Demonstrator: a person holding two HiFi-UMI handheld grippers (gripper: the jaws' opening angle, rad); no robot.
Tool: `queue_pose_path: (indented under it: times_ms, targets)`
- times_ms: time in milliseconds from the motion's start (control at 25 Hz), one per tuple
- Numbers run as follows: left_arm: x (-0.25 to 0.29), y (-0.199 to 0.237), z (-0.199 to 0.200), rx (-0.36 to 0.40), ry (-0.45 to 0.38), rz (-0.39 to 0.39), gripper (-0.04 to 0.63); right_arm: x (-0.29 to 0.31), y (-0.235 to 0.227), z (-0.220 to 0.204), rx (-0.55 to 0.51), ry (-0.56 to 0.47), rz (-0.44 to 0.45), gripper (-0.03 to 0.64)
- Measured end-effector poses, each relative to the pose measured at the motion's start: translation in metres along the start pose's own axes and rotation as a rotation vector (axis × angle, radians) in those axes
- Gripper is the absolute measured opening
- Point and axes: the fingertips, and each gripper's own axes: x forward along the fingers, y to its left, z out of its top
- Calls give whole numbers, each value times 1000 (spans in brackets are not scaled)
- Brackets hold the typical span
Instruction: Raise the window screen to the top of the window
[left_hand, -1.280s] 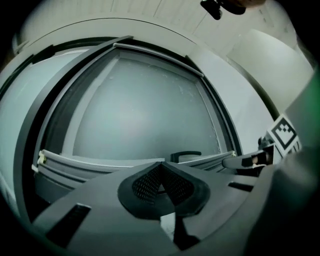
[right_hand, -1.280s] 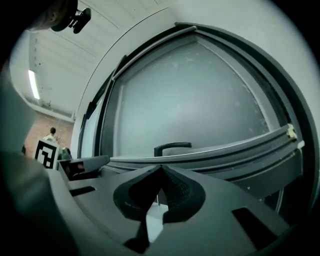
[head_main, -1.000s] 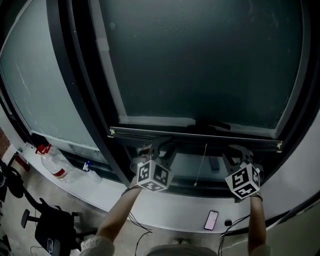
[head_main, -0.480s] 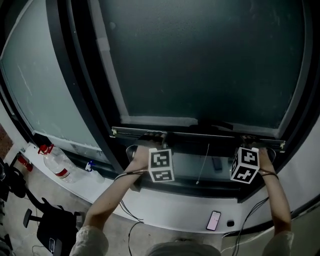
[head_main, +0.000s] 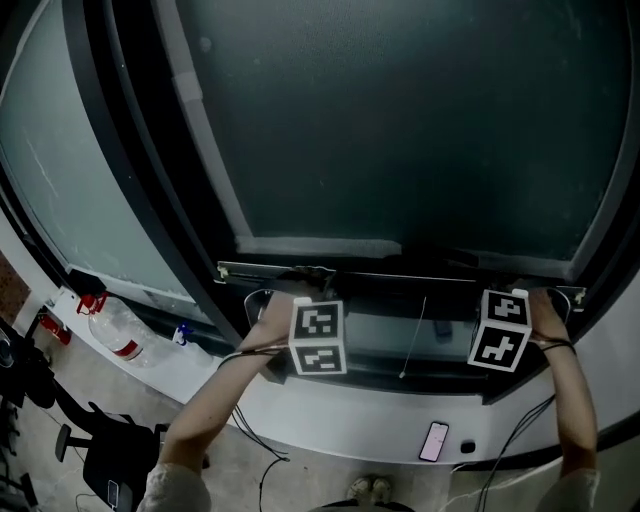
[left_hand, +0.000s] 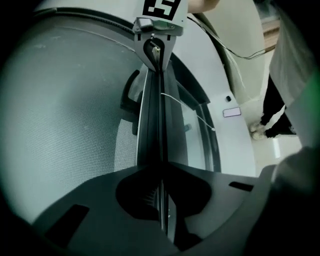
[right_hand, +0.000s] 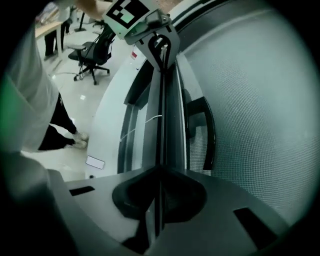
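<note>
Nearest us, our left gripper (head_main: 306, 280) and right gripper (head_main: 528, 292) are each clamped tight on the bottom rail (head_main: 400, 276) of the window screen (head_main: 400, 120), the rail's thin edge pinched between each pair of jaws. A second ago both sat just under the rail, and half a second ago they had only reached it. The grip is now made. The rail itself has hardly risen and lies low, near the sill (head_main: 340, 410), with the pull cord (head_main: 412, 338) dangling. Beyond it the mesh covers the pane, so we judge the lift is only starting.
</note>
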Motion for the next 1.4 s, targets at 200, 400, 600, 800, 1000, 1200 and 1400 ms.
queue_pose_path:
  times_ms: [200, 400, 600, 800, 1000, 1200, 1400]
  targets:
    - [-4, -8, 3, -179, -117, -305, 18, -1, 8, -1, 129, -69, 189, 18]
    - [-10, 4, 0, -113, -93, -159, 18, -9, -4, 0, -4, -71, -48, 18]
    - [-75, 98, 10, -62, -87, 92, 18, -93, -81, 1, -5, -117, -317, 18]
    - [-178, 235, 28, 9, -82, 366, 18, -217, -194, 8, -27, -171, -547, 20]
    - [-276, 361, 37, 18, -105, 573, 20, -338, -297, 21, -46, -117, -703, 18]
    - [-351, 448, 51, 48, -57, 749, 20, -430, -369, 21, -25, 5, -860, 18]
    - [-405, 509, 61, 22, -6, 855, 20, -496, -418, 27, 32, -22, -992, 20]
